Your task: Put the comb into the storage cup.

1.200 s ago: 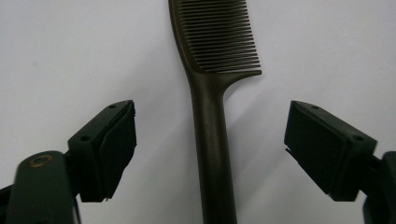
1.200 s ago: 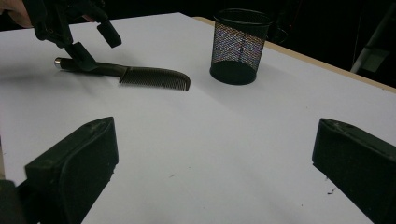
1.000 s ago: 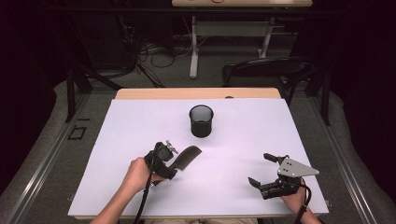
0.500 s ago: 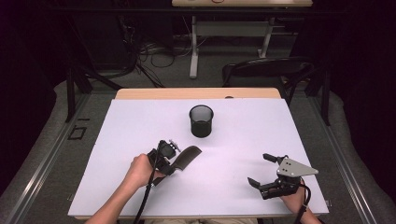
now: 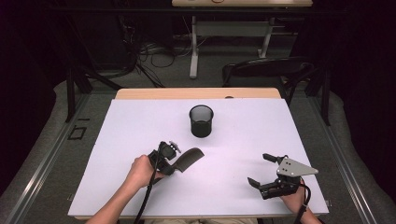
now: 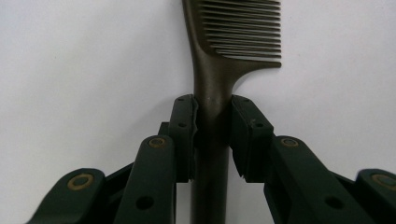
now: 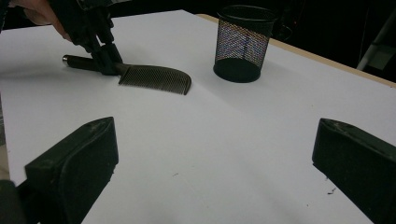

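Observation:
A dark comb (image 5: 189, 157) lies flat on the white tabletop (image 5: 140, 126), left of centre. My left gripper (image 5: 173, 164) is shut on its handle. In the left gripper view the two pads (image 6: 184, 126) press the handle from both sides, and the comb's teeth (image 6: 243, 32) point away ahead. Its jaws have just been closing, with the handle between them. My right gripper (image 5: 258, 169) rests near the front right of the table, open, with nothing between its jaws. In the right gripper view the comb (image 7: 156, 77) and the left gripper (image 7: 105, 56) show at the upper left.
A black mesh cup (image 5: 201, 121) stands upright at the middle back of the table, also seen as the mesh cup (image 7: 240, 42) in the right gripper view. Beyond the far table edge are a chair (image 5: 266, 70) and cables on the floor.
The left gripper's jaws have narrowed onto the comb's handle. The comb and the right gripper have stayed where they were.

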The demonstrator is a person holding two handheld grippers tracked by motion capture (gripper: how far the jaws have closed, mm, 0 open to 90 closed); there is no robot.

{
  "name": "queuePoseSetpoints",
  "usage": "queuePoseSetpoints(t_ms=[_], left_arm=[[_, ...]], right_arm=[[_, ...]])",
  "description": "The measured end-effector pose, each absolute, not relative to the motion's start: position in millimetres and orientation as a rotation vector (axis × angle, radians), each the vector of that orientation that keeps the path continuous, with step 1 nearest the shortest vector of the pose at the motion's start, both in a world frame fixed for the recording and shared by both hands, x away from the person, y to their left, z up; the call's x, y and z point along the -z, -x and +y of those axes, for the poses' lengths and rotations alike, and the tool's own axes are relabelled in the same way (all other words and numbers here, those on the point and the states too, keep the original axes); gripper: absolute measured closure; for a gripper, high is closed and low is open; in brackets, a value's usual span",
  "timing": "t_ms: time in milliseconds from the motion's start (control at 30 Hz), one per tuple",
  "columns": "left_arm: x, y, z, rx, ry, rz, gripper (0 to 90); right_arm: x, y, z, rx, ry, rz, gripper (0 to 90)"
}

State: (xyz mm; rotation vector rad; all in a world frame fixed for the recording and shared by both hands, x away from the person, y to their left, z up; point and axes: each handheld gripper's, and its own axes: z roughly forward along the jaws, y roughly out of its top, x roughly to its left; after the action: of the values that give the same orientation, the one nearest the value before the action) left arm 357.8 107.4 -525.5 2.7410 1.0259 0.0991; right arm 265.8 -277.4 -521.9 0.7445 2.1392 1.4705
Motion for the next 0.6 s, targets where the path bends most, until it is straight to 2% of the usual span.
queuePoseSetpoints(t_ms=[233, 600], left_arm=[[522.8, -355.3, 111.5, -0.102, -2.723, 1.018, 72.5], [510.5, -348.3, 128.6, -0.164, -2.585, 0.992, 72.5]], right_arm=[[521.6, -265.2, -277.1, -1.475, -0.742, 2.137, 0.0], [522.2, -266.6, -277.4, -1.47, -0.747, 2.138, 0.0]])
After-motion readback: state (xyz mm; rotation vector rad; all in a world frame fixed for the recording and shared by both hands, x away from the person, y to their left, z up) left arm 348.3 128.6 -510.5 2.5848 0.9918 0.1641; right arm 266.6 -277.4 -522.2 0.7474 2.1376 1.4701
